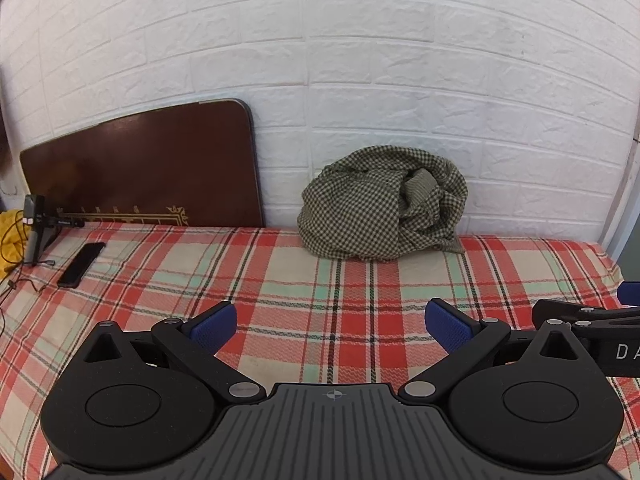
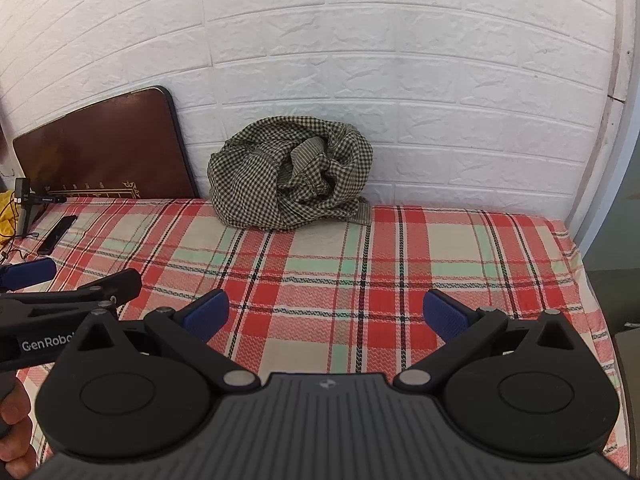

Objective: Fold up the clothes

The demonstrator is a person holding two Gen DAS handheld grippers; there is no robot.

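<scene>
A crumpled green-and-cream checked garment (image 1: pixel 384 206) lies in a heap on the plaid bedsheet (image 1: pixel 280 280), against the white brick wall. It also shows in the right wrist view (image 2: pixel 292 184). My left gripper (image 1: pixel 330 326) is open and empty, hovering over the sheet well short of the garment. My right gripper (image 2: pixel 326 314) is open and empty too, beside the left one and equally far from the heap. The left gripper's side shows at the left of the right wrist view (image 2: pixel 60 292).
A brown board (image 1: pixel 140 168) leans on the wall at back left. A black phone (image 1: pixel 82 265) and a small stand with cables (image 1: pixel 34 224) lie at the sheet's left edge. The bed's right edge (image 2: pixel 580 272) drops off near a wall corner.
</scene>
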